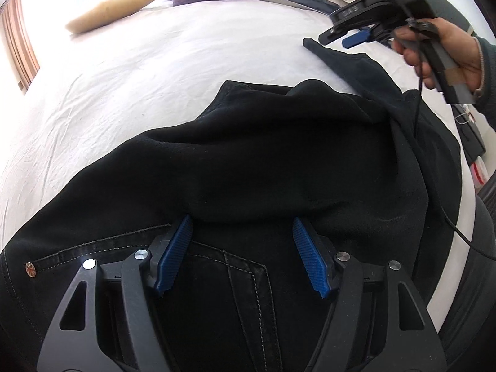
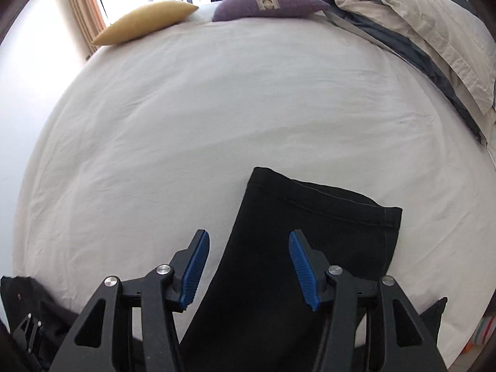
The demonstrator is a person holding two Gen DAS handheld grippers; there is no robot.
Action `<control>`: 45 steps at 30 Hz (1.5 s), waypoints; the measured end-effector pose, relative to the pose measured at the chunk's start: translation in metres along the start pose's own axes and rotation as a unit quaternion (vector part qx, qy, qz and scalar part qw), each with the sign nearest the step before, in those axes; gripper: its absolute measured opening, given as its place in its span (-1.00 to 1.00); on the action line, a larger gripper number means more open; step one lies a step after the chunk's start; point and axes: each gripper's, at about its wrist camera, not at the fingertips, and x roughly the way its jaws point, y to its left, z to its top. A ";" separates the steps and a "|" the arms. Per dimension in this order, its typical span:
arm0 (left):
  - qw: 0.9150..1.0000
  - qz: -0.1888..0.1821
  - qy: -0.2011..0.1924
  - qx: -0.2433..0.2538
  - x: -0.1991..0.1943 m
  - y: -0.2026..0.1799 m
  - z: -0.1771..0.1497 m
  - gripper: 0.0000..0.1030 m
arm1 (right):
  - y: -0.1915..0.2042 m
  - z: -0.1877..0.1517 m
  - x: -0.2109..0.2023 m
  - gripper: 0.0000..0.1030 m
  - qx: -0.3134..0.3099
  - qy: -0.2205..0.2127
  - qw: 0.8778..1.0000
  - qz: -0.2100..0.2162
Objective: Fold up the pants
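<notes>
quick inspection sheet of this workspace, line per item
surface: bed with a white sheet, wrinkled
job's things: black pants bunched near the waist, one leg end lying flat on the sheet
clutter: yellow pillow, purple pillow, beige and grey bedding piled at the far side
grippers: left gripper open over the waist; right gripper open over the leg end, nothing held
cables: black cable hanging from the right gripper across the pants
surroundings: curtain and bright window behind the bed

White-sheeted bed (image 2: 192,117); yellow pillow (image 2: 145,24) and purple cushion (image 2: 266,3) at far edge; rumpled beige-grey bedding (image 2: 412,31) far right; curtain (image 2: 83,9) left.
</notes>
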 end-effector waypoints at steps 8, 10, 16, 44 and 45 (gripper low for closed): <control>1.000 -0.001 -0.010 0.001 -0.012 0.018 -0.025 0.27 | 0.001 0.016 0.047 0.18 -0.002 0.027 0.999 -0.043; 1.000 0.000 -0.010 0.002 -0.013 0.018 -0.026 0.27 | -0.003 0.019 0.047 0.15 0.014 0.030 0.999 -0.034; 1.000 0.001 -0.011 0.002 -0.013 0.018 -0.027 0.27 | -0.020 0.017 0.044 -0.49 0.036 0.039 0.999 -0.011; 1.000 0.007 -0.002 -0.012 -0.010 0.022 -0.018 0.30 | -0.269 -0.231 -0.126 -0.92 0.392 -0.144 0.901 0.117; 1.000 0.009 0.000 -0.011 -0.010 0.022 -0.016 0.31 | -0.271 -0.242 -0.120 -0.92 0.400 -0.138 0.899 0.116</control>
